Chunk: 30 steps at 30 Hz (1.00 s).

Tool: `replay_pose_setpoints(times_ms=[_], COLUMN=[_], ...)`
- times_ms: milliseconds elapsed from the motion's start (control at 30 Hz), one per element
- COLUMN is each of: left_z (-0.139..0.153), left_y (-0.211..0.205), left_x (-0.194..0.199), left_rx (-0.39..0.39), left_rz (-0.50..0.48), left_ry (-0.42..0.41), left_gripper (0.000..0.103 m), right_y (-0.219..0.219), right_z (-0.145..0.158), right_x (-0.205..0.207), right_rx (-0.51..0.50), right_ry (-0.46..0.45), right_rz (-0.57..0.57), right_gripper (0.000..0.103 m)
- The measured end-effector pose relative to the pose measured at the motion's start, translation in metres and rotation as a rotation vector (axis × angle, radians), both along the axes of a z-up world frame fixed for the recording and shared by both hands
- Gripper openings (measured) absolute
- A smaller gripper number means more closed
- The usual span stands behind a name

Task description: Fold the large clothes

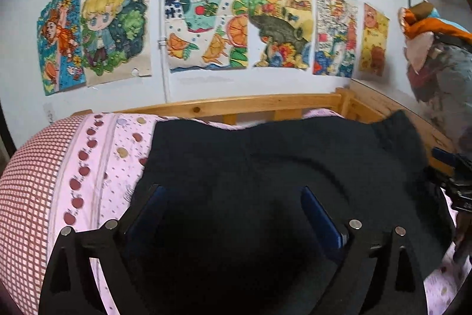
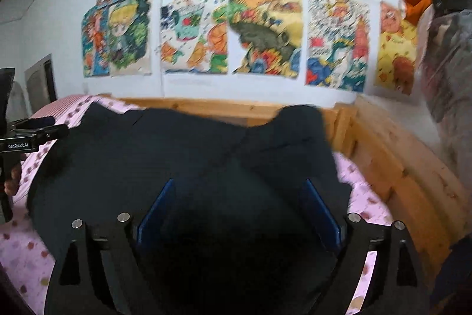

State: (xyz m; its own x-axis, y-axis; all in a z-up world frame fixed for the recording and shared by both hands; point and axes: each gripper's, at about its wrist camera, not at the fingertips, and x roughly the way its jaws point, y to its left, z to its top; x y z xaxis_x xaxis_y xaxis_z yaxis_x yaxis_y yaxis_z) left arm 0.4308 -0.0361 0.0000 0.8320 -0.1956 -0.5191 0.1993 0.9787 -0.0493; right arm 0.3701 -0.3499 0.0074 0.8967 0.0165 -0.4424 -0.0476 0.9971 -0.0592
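A large black garment [image 1: 280, 161] lies spread on the pink patterned bed sheet [image 1: 97, 167]; it also fills the middle of the right wrist view [image 2: 183, 155]. My left gripper [image 1: 231, 191] is open, its blue-padded fingers [image 1: 320, 214] wide apart just above the garment's near left part. My right gripper [image 2: 239, 185] is open above the garment's near right part, its fingers [image 2: 155, 208] apart. Nothing is held. The right gripper's body shows at the right edge of the left wrist view [image 1: 455, 182]; the left gripper's body shows at the left edge of the right wrist view [image 2: 20, 138].
A wooden bed rail [image 1: 236, 105] runs along the far side and turns down the right side [image 2: 398, 155]. The wall behind is covered in colourful drawings [image 1: 206, 28]. A pile of bagged items with orange cloth [image 2: 445, 49] stands at the right. A checked pillow [image 1: 26, 185] lies left.
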Motion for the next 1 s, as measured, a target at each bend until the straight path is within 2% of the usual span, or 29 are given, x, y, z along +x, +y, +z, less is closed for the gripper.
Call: replay_pose_setpoints(times_ms=[67, 133, 200, 267, 533, 767, 900, 1000], left_z=[-0.009, -0.024, -0.034, -0.035, -0.032, -0.036, -0.039, -0.049], left_y=[-0.005, -0.014, -0.021, -0.023, -0.014, 0.001, 0.004, 0.010], left_x=[-0.001, 0.000, 0.001, 0.002, 0.041, 0.071, 0.083, 0.099], left_rx=[0.012, 0.066, 0.109, 0.121, 0.067, -0.005, 0.011, -0.011], left_rz=[-0.010, -0.003, -0.001, -0.004, 0.066, 0.097, 0.120, 0.137], left_ry=[0.015, 0.042, 0.030, 0.007, 0.021, 0.100, 0.117, 0.189], left_gripper=[0.095, 0.095, 0.095, 0.096, 0.097, 0.098, 0.098, 0.103], right_y=[0.002, 0.005, 0.008, 0.011, 0.014, -0.007, -0.010, -0.007], right_z=[-0.007, -0.016, -0.027, -0.038, -0.032, -0.037, -0.041, -0.043], right_x=[0.004, 0.006, 0.005, 0.009, 0.035, 0.069, 0.089, 0.101], right_rx=[0.015, 0.024, 0.017, -0.014, -0.051, 0.043, -0.028, -0.098], right_ry=[0.032, 0.048, 0.056, 0.077, 0.102, 0.165, 0.172, 0.172], right_rz=[0.030, 0.057, 0.073, 0.062, 0.025, -0.038, -0.075, -0.096], right_gripper=[0.084, 0.084, 0.084, 0.084, 0.084, 0.084, 0.084, 0.084])
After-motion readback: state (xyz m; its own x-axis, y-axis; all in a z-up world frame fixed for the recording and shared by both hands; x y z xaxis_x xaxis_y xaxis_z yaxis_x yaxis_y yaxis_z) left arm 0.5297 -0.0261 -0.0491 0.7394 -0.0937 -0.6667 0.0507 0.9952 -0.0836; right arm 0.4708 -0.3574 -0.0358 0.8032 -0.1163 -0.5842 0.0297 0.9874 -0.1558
